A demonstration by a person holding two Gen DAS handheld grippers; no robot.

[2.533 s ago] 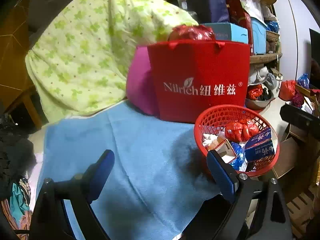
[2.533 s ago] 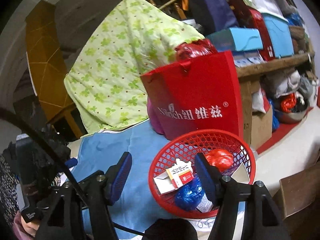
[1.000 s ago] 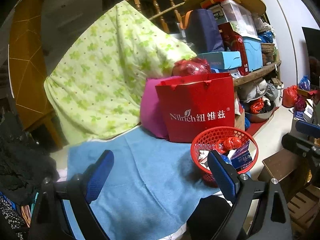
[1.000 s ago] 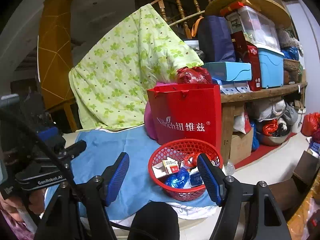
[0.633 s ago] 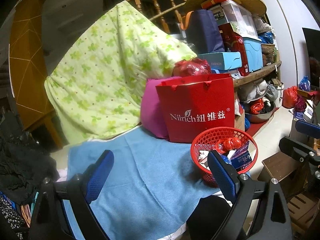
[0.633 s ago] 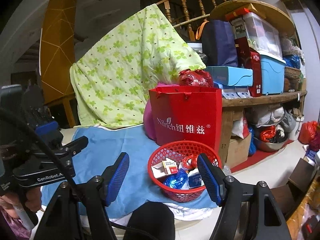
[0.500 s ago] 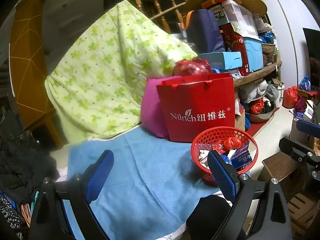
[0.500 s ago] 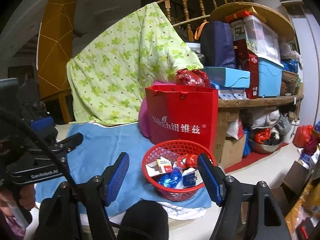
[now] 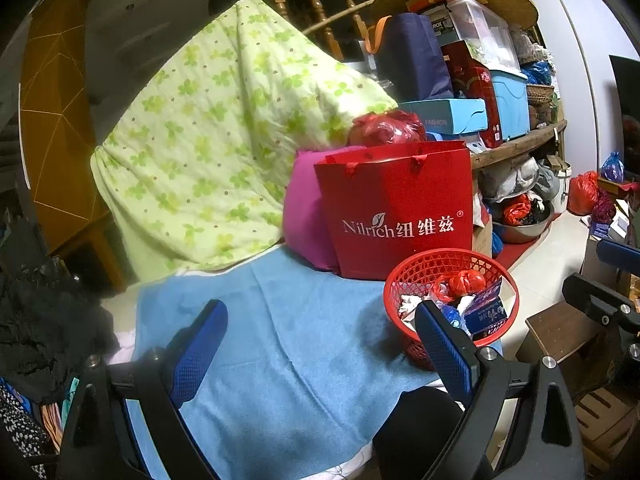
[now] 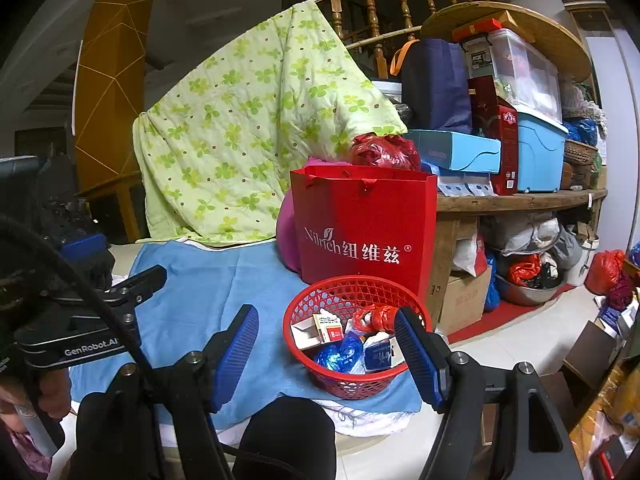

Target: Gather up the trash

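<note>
Now, left to right:
Left gripper [image 9: 320, 344]: jaws spread wide, empty, over blue cloth [image 9: 288, 320].
Right gripper [image 10: 326, 350]: jaws apart, gripping nothing.
Red basket [image 10: 332, 292]: at one o'clock from the right gripper, holding trash [image 10: 344, 350].
Red bag [image 10: 360, 228]: upright, at twelve o'clock behind the basket.

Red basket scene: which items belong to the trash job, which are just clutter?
Job:
red basket
trash in it: small carton, blue wrapper, red wrapper
left gripper, open
right gripper, open

Lying about:
red paper bag
green quilt
blue cloth
shelf boxes
</note>
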